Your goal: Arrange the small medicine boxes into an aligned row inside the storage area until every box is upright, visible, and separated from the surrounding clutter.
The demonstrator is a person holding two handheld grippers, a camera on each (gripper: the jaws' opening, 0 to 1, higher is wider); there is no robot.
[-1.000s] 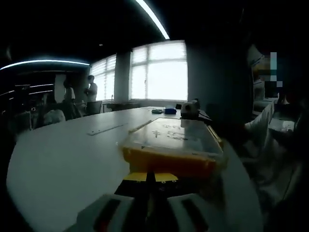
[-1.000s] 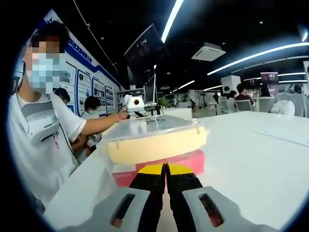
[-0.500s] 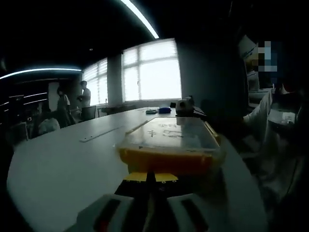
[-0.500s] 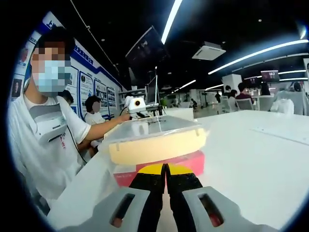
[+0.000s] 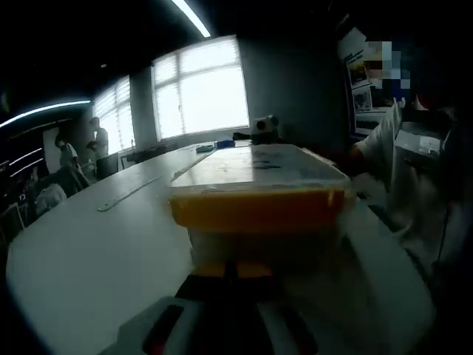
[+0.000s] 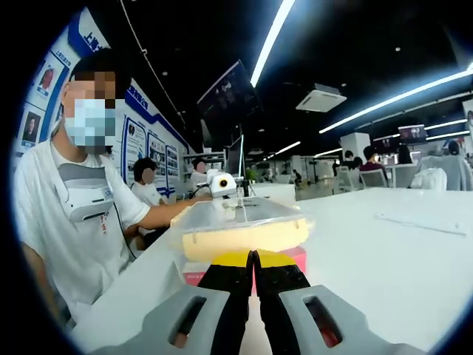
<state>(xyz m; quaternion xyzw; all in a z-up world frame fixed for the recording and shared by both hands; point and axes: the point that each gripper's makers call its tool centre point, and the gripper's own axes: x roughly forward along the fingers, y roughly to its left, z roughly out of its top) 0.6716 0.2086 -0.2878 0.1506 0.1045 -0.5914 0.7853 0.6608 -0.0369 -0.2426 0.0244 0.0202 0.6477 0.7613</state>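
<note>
- Yellow plastic, topped by a clear lid, is what I am reading just ahead of both grippers: a shallow storage box (image 5: 257,194) sitting on a white table (image 5: 89,251).
- I am seeing the left gripper (image 5: 235,310) rising from the bottom of the left gripper view, dim and blurred; its jaws are looking pressed together, tips just beneath the box's near yellow edge. I cannot tell whether they are touching it.
- I am seeing the right gripper (image 6: 252,277) in the right gripper view, black jaws lying together with no gap, yellow tips right at the storage box (image 6: 246,228) from the opposite end. Nothing is showing between the jaws.
- Under the box's yellow rim in the right gripper view a red base (image 6: 295,258) is showing.
- Medicine boxes: I cannot make any out through the lid in either view.
- A person in a white shirt (image 6: 70,222) is standing beside the table (image 6: 399,259), on the left of the right gripper view.
- A small white camera (image 6: 222,182) is standing beyond the box.
- Bright windows (image 5: 199,92) are glowing behind the table in the left gripper view.
</note>
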